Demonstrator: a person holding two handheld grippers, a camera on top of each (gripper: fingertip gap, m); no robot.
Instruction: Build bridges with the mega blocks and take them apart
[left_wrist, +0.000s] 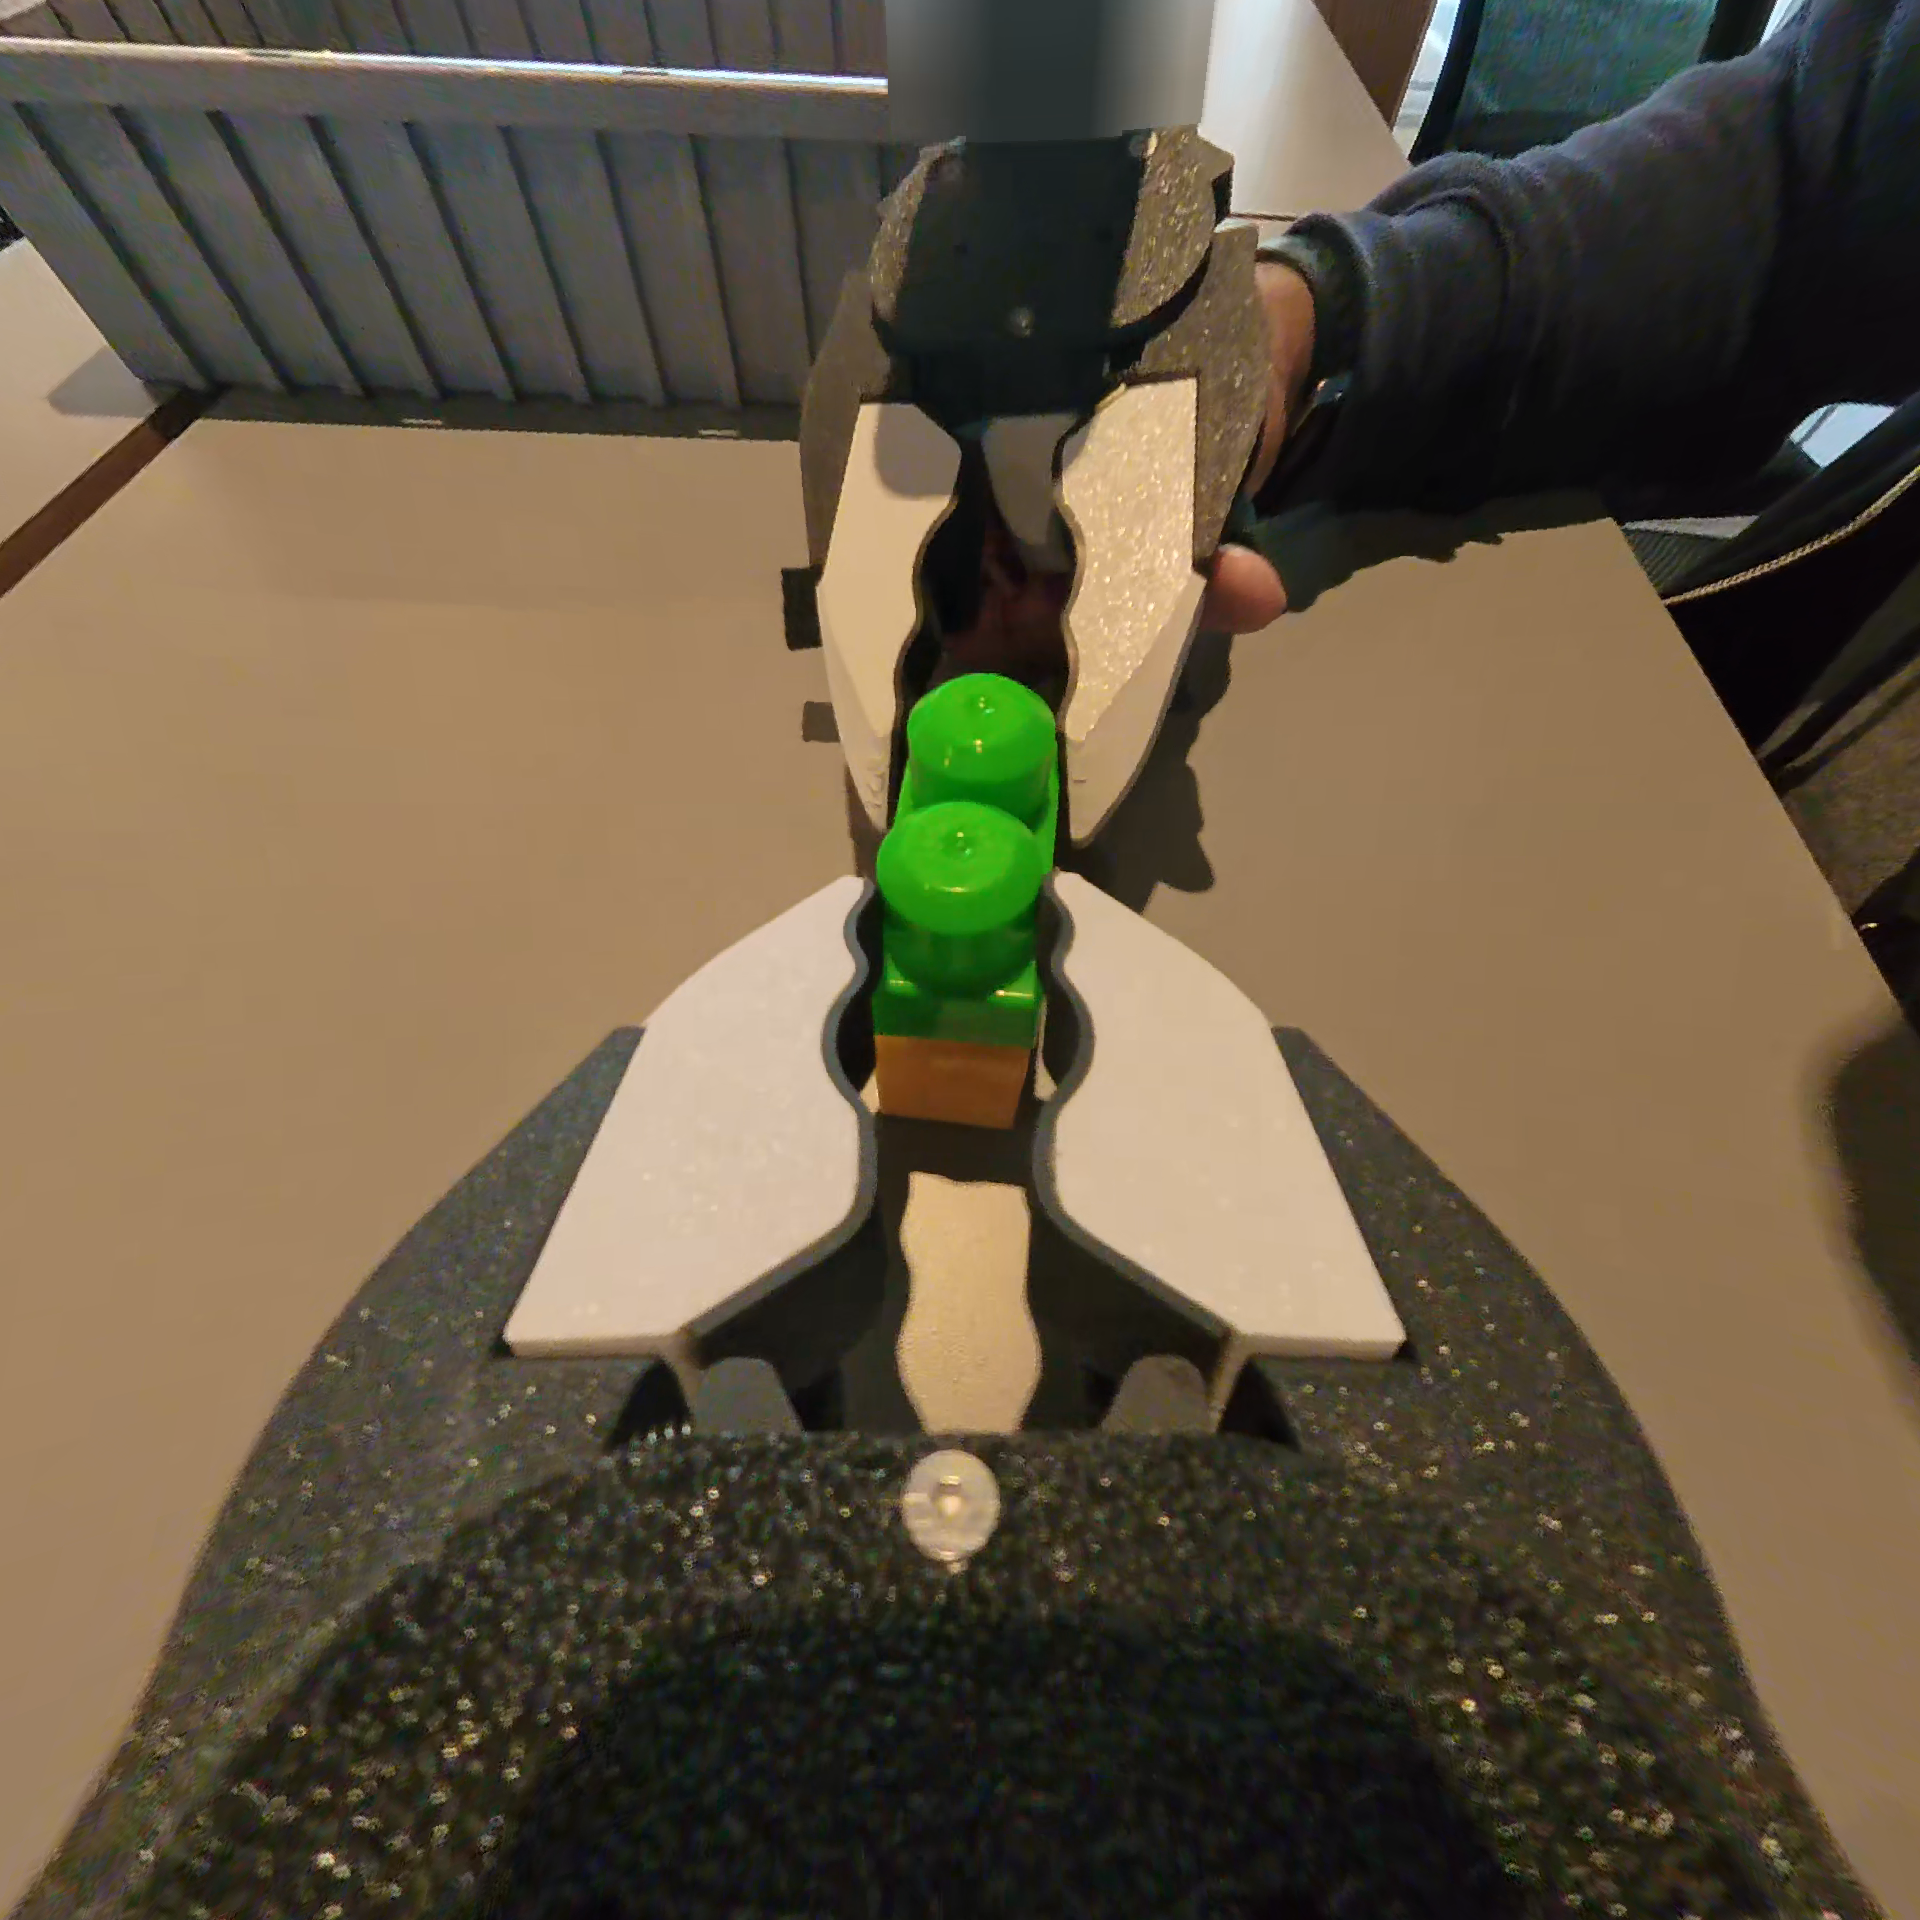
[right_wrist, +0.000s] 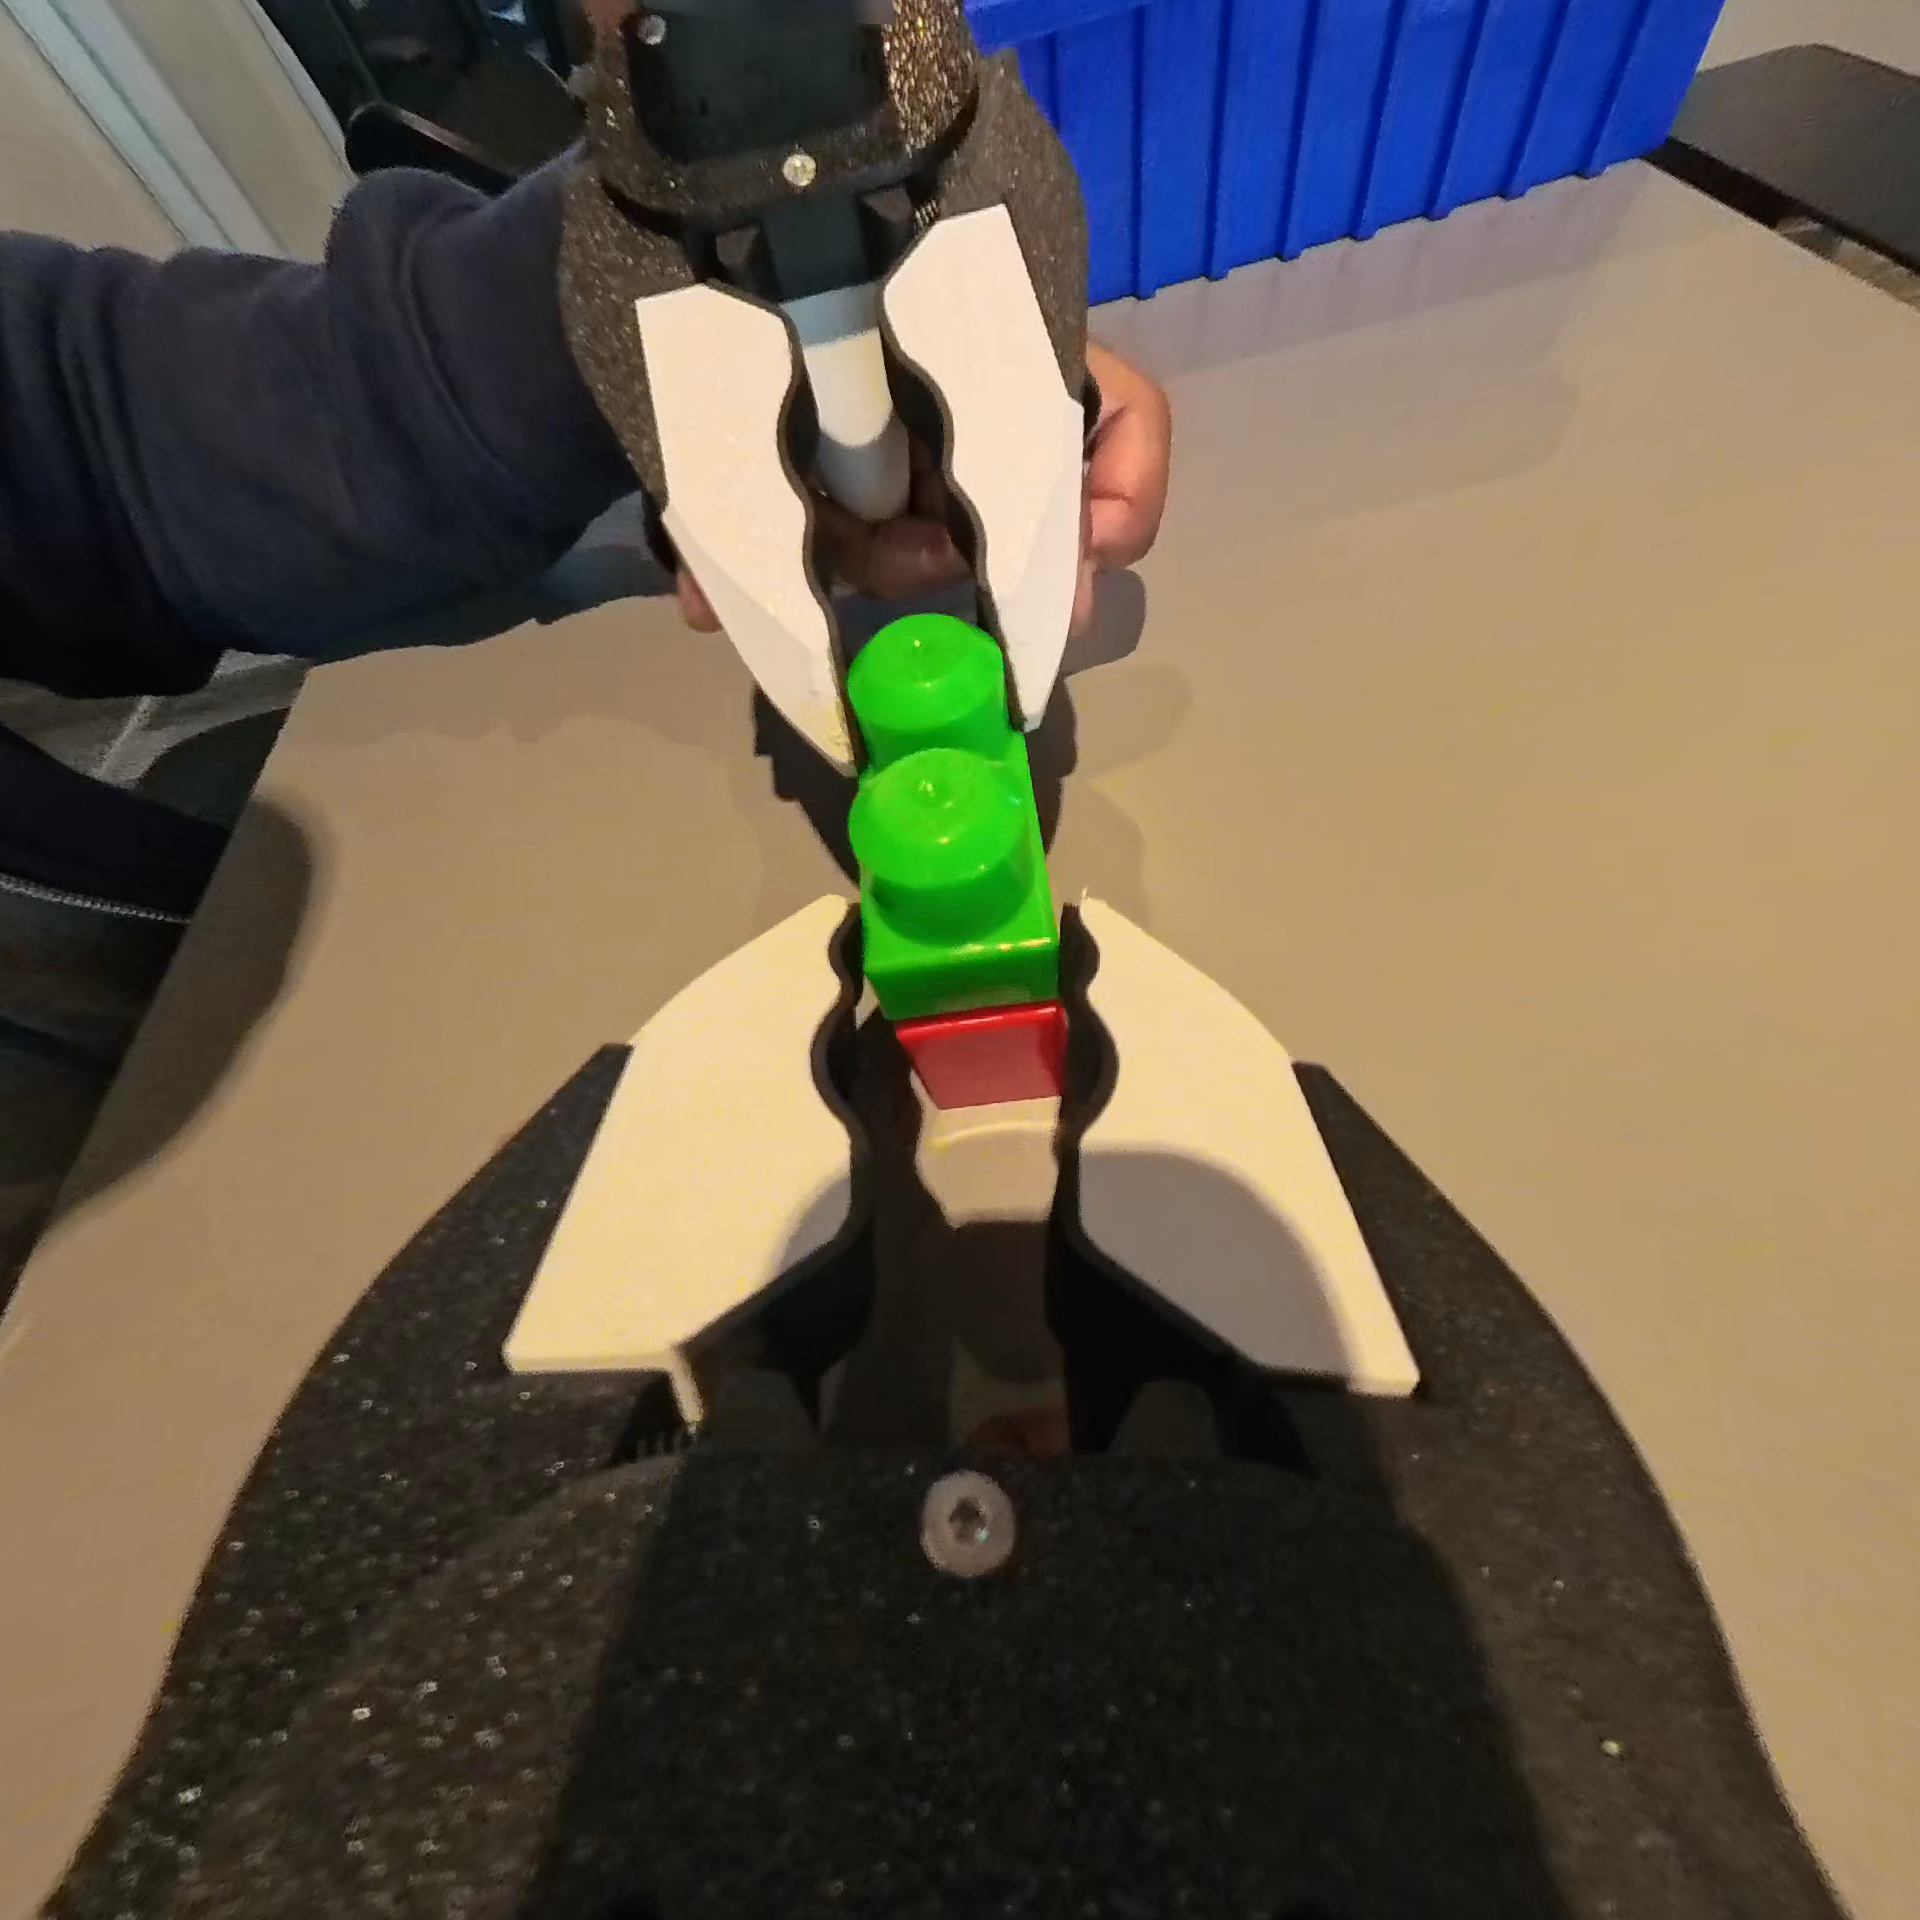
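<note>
- Nearest the left wrist camera, the left gripper (left_wrist: 954, 997), black with white finger plates, is nearly closed on the orange plastic block (left_wrist: 951, 1078).
- Bright green two-stud plastic block (left_wrist: 966, 883) sits on top, running toward 12 o'clock over the beige table (left_wrist: 416, 831).
- At 12 o'clock the right gripper (left_wrist: 977, 800) clamps the far end; in its own view it pinches the red plastic block (right_wrist: 985, 1055) underneath.

Glossy plastic green block (left_wrist: 961, 904); matt smooth table (left_wrist: 416, 727); speckled rough claw (left_wrist: 961, 997).

A plain beige table (left_wrist: 416, 727) carries the block bridge: an orange block (left_wrist: 948, 1081) and a red block (right_wrist: 987, 1060) stand on it.
</note>
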